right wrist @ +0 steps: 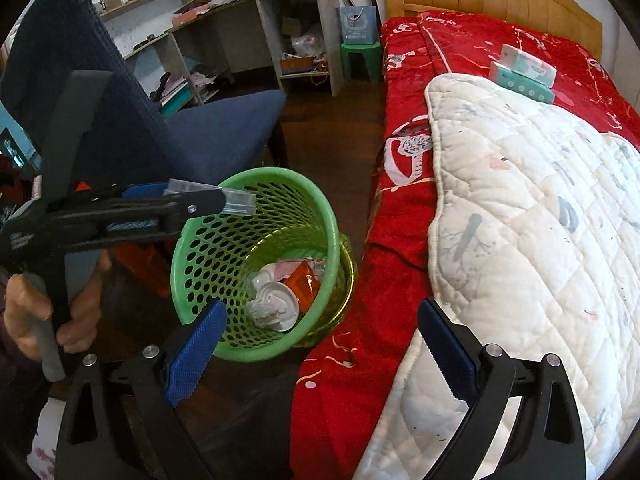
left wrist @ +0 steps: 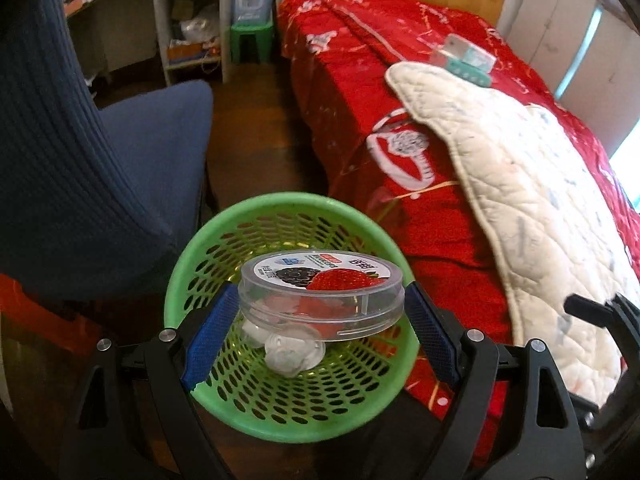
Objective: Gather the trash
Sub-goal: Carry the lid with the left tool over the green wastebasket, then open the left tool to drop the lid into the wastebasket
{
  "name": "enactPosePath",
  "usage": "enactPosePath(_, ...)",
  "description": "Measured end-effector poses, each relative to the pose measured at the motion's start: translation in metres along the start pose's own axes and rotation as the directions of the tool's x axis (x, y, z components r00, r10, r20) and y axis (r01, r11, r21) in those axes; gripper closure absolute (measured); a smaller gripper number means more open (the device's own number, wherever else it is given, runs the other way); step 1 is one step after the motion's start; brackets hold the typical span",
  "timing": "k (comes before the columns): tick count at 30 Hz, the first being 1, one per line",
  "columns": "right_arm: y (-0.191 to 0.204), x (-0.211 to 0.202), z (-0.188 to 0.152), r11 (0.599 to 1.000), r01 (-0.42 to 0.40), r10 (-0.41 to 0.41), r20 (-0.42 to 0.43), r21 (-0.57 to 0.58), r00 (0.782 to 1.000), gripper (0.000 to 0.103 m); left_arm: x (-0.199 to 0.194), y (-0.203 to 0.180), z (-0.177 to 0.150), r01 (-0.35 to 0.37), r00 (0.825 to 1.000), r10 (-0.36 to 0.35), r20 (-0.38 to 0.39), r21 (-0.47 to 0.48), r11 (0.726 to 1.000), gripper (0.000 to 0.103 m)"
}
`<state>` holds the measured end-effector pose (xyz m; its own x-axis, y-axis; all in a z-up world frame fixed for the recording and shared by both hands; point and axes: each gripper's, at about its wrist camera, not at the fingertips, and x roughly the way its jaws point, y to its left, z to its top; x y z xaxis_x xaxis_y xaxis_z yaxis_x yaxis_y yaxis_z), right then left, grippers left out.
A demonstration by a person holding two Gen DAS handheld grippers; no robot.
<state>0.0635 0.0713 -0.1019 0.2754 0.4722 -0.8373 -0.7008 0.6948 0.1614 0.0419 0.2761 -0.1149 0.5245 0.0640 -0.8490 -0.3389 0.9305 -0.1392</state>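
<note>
Two claws in play. Left gripper (left wrist: 320, 320) has a clear round plastic tub (left wrist: 320, 296) w/ a berry-print lid clamped between its blue pads (left wrist: 210, 340), jaws set wide, one pad on each side of the tub. Tub sits dead centre of the claw, tilted a bit, lid facing up, right over the mouth of the green perforated basket (left wrist: 224, 240). Straight below the tub, at the basket's bottom: crumpled white trash (left wrist: 292, 354). From the right wrist view the tub (right wrist: 236, 200) pokes over the basket's near-left rim and the person's hand (right wrist: 48, 308) grips the left tool's handle.

Right gripper (right wrist: 318, 354) is wide open, nothing between its pads; left pad (right wrist: 196, 356) sits just this side of the basket (right wrist: 256, 344), right pad (right wrist: 448, 352) over the white quilt (right wrist: 540, 240). Basket holds white wadded paper (right wrist: 272, 304) plus an orange wrapper (right wrist: 306, 280).

Edges/room: red bedspread (left wrist: 360, 120) hangs close to the basket on the left claw's right side; whether it touches, can't tell. Blue chair (left wrist: 100, 160) is close on its left. Bare dark floor (left wrist: 256, 140) runs ahead of the basket btwn chair and bed. Green stool (left wrist: 250, 40) and shelf unit (left wrist: 188, 20) far ahead. Teal tissue packs (left wrist: 466, 58) lie on the bed at the quilt's far end, well apart from both claws.
</note>
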Motion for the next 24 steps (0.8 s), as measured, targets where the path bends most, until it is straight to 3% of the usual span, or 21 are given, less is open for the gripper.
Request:
enactPosePath(11, 0.007, 0.007, -0.004, 1.0, -0.01, 0.01, -0.018, -0.007, 1.0, 0.01, 0.029, 0.01, 0.0, 0.003, 0.998, -0.007, -0.07, -0.055, 0.998, 0.018)
enactPosePath(24, 0.0, -0.005, -0.014, 1.0, -0.003, 0.003, -0.007, 0.023, 1.0, 0.01, -0.018, -0.012, -0.012, 0.03, 1.0, -0.03, -0.003, -0.058, 0.998, 0.018)
